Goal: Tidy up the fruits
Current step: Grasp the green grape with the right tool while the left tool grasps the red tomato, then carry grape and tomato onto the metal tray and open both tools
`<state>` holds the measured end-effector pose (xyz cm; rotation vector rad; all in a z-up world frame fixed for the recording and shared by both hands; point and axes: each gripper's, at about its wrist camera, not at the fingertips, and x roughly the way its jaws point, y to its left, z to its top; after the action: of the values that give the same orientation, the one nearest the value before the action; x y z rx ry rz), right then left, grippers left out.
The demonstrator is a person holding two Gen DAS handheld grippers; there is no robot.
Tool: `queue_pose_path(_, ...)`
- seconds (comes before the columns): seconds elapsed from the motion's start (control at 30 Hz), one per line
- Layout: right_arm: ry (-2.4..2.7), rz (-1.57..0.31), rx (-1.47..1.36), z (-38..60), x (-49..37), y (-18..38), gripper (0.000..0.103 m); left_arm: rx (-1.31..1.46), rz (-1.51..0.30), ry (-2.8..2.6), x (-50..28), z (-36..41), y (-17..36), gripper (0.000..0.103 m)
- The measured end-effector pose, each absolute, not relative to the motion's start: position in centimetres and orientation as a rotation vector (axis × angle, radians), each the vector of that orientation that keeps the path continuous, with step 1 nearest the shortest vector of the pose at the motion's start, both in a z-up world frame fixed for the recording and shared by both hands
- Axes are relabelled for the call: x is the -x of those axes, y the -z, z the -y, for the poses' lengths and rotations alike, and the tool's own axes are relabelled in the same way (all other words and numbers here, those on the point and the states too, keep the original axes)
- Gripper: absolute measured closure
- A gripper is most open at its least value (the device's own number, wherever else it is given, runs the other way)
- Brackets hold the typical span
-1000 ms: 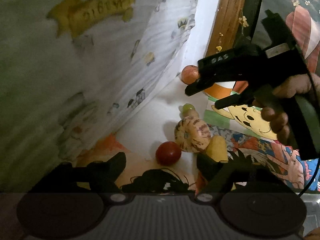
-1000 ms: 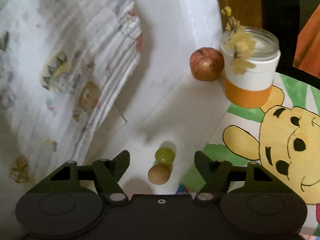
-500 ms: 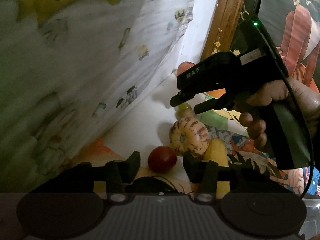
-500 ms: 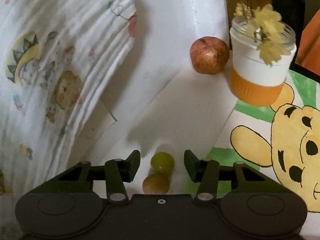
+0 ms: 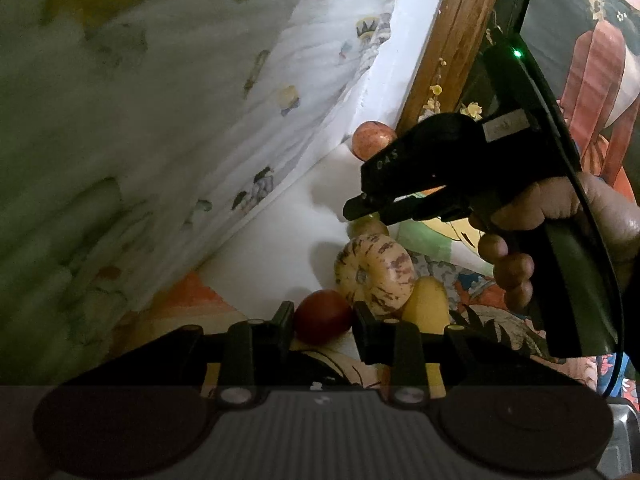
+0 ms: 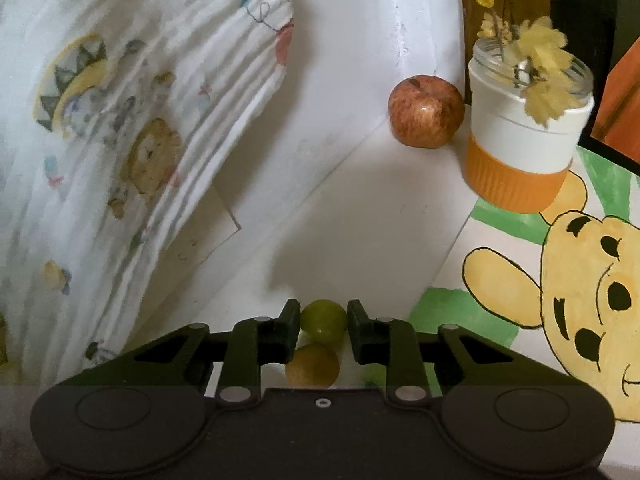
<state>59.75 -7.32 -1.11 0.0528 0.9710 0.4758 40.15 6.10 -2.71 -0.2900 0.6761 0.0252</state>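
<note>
The right gripper has its jaws nearly closed around the green grape, which sits well in front of the orange-banded jar. The left gripper likewise brackets the red tomato, beside the striped gourd; contact is unclear. Both fruits look light, smooth and easily bruised, so I judge a gentle pinch across the widest part best.

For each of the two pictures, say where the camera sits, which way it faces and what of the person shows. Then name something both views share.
Left wrist view: on the left gripper, facing along its jaws at a red fruit between them; the right hand holding the right gripper shows.
Right wrist view: on the right gripper, facing a green fruit between its jaws; no hand shows.
Shared: the apple by the wall.
</note>
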Motion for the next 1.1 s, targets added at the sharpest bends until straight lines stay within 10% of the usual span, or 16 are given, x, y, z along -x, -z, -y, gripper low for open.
queue_pose_path(1.1, -0.539, -0.763, -0.133, 21.6, -35.6, -13.4, 0.075, 0.337, -0.545, 0.038, -25.7, 0.7, -8.6, 0.069)
